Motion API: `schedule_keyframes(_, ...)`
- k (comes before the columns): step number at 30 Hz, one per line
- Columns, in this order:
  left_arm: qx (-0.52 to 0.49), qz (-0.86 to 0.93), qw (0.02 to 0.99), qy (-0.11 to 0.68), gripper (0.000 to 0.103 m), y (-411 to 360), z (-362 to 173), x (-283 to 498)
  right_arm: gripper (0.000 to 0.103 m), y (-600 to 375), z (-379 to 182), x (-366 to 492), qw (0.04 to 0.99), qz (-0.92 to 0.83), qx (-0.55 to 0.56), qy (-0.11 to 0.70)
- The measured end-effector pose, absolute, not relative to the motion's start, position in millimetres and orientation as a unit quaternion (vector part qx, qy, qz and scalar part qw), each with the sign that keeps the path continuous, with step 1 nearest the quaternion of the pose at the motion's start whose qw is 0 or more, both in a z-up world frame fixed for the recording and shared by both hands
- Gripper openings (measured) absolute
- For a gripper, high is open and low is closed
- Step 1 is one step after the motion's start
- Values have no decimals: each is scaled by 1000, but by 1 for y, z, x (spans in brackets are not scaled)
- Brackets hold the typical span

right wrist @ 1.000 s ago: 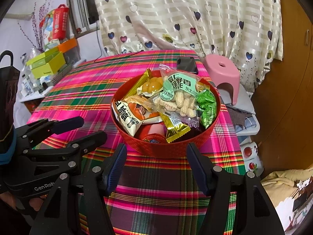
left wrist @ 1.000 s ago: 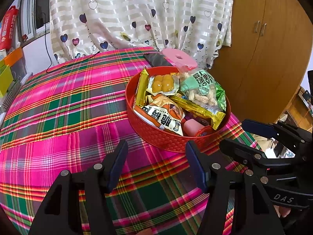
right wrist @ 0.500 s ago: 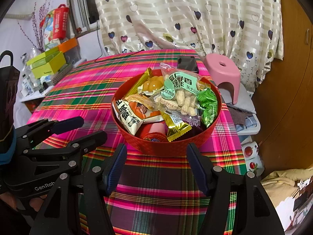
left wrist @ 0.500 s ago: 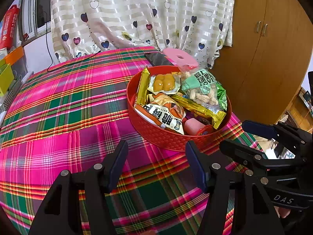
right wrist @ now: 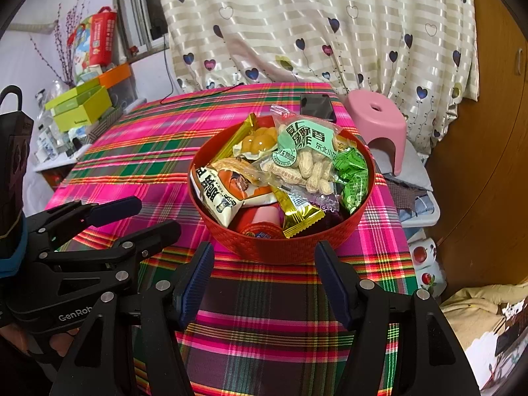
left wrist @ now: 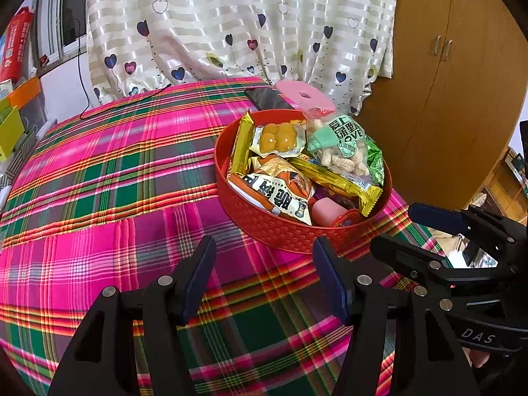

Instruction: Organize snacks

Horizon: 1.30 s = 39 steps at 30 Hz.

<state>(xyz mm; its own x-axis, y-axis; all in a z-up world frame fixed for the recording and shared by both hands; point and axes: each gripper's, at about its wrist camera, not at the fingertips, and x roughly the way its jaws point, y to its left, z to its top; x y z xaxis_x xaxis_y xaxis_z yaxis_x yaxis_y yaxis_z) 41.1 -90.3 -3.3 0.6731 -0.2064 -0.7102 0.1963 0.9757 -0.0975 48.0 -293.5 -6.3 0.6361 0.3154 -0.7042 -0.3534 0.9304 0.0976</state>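
I hold both claws spread and empty, left [left wrist: 264, 277] and right [right wrist: 262, 279], near the basket [right wrist: 280, 247] by the worktop's [left wrist: 99, 198] right edge

- left gripper [left wrist: 264, 277]: black plastic frame, silver round screws, dark blue ribbed finger pads [left wrist: 198, 280]
- right gripper [right wrist: 264, 280]: matching black build, white "DAS" lettering
- bare skin under each handle

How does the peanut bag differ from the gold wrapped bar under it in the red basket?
The peanut bag is clear with a mint-green label, so the peanuts show; the gold wrapped bar is opaque foil. The bag is broad and puffy, the bar narrow and flat. The bag lies on top, partly covering the bar. Both are sealed and sit inside the red basket.
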Motion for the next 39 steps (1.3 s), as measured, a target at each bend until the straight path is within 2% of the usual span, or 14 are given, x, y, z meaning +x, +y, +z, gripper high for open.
schedule_keyframes(39,-6,-110,914,390,61,-91,-3,42,63,-294,-8,50,903,187,-26,385)
